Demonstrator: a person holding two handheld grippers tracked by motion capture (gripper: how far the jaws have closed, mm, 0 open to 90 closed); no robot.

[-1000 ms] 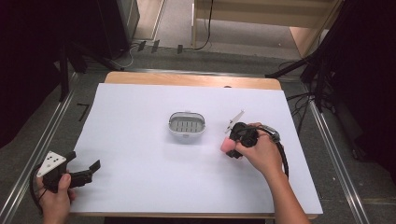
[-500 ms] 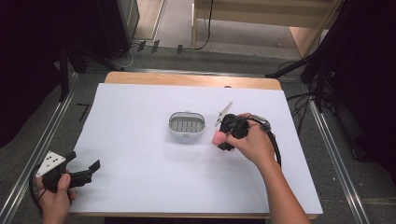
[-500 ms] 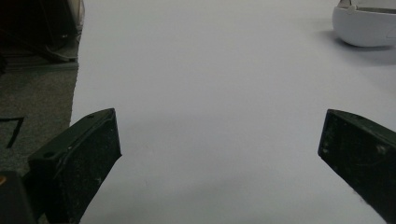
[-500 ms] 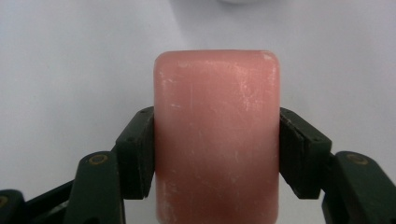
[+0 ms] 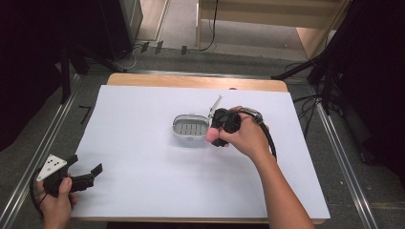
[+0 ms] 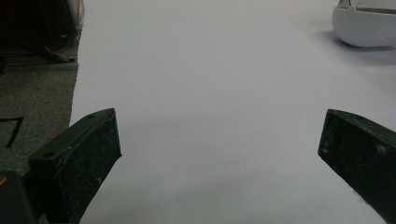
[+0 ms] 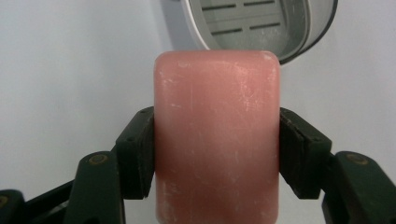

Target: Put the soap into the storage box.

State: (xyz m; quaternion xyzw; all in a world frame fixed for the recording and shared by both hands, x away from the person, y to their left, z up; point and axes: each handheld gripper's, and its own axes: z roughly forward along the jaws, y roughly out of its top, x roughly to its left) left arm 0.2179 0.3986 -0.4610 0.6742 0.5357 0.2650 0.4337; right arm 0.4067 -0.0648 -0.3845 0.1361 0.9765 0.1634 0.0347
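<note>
Soap (image 7: 217, 140), a pink bar, sits clamped between the right gripper (image 7: 217, 149)'s fingers, carried just above the white-covered bench (image 5: 143, 181) right at the near rim of the open soap dish (image 5: 190, 128). Left gripper (image 5: 71, 177) waits at the near left corner, well apart, fingers spread with nothing between them. Step in hand looks like the carry to the dish, so the next move calls for bringing the bar over the slotted tray, lowering it flat, clear of the raised lid (image 5: 216, 105), then letting go.
</note>
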